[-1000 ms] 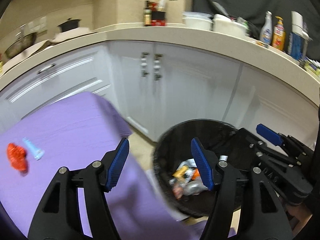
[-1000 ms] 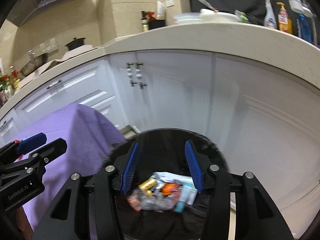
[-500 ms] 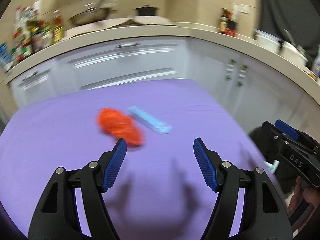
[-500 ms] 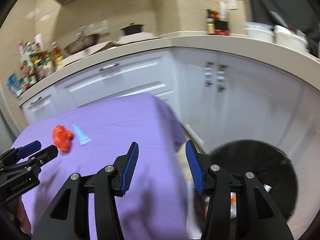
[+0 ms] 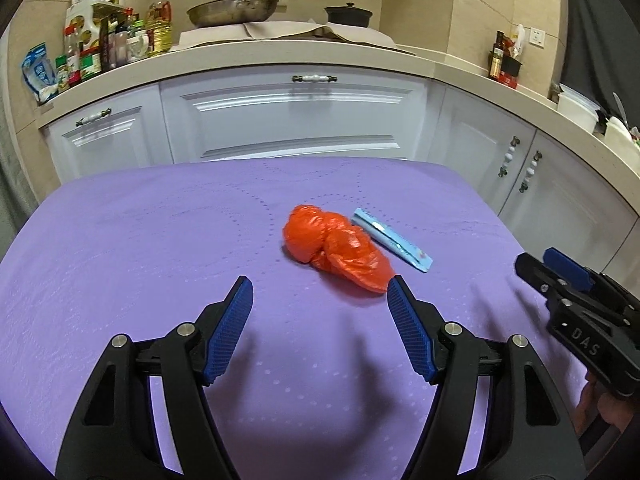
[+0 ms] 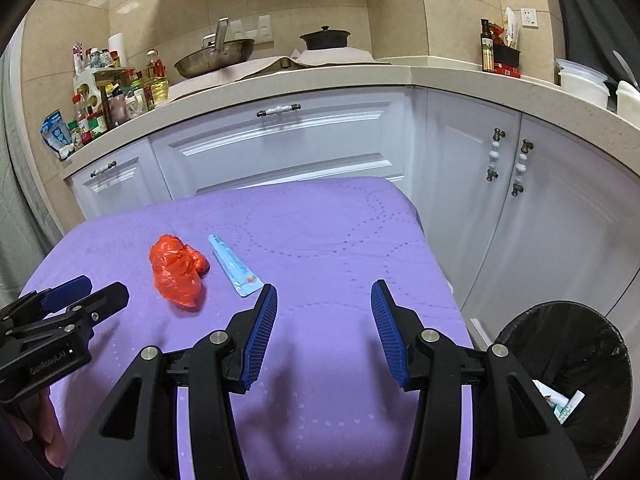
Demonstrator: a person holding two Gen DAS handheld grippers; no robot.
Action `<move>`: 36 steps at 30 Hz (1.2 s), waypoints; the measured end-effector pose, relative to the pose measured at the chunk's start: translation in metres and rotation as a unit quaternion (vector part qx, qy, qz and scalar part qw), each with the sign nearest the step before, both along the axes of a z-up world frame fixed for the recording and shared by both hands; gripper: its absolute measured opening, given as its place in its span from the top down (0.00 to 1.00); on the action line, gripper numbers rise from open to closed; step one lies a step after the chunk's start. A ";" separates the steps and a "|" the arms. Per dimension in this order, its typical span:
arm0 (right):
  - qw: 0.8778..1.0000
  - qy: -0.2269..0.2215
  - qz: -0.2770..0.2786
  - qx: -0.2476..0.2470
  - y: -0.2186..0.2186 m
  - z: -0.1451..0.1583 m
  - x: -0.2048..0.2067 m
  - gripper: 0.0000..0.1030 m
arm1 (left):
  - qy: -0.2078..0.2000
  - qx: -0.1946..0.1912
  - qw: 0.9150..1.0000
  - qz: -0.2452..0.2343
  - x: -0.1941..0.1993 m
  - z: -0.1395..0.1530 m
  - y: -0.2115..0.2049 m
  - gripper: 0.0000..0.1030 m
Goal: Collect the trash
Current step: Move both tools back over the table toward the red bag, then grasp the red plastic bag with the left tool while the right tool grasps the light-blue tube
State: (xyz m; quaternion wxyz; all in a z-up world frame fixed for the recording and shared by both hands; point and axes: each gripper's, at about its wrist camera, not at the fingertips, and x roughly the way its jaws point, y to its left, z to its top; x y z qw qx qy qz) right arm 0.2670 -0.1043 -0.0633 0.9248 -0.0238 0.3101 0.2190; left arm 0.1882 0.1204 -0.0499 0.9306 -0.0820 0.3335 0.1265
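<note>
Orange crumpled bag (image 5: 336, 254) just ahead-right of left gripper (image 5: 320, 300), jaws apart, empty; right gripper (image 6: 324, 304) apart, farther off.

Two bits of trash on the table, bin at its right end

A crumpled plastic bag (image 5: 338, 252) lies on the table (image 5: 120, 264), and a flat tube wrapper (image 5: 394, 239) lies just beside it on the right. Behind the table stand cabinets (image 5: 292, 120) under a counter (image 5: 280, 54). On the counter sit a pan (image 5: 232, 10) and, to its right, a pot (image 5: 347, 14). The trash bin (image 6: 568, 364) stands on the floor right of the table, with scraps inside.
</note>
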 end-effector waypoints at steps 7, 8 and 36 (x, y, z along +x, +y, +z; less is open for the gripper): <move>1.000 0.003 0.009 -0.005 0.012 -0.002 0.012 0.53 | 0.003 0.002 1.000 0.000 0.028 -0.004 -0.005 0.27; 1.000 0.004 0.010 -0.005 0.013 -0.001 0.013 0.53 | 0.005 0.006 1.000 0.001 0.032 -0.006 -0.006 0.27; 0.996 0.030 0.070 -0.037 0.074 -0.012 0.023 0.49 | 0.035 0.002 0.999 0.004 0.007 -0.020 0.050 0.95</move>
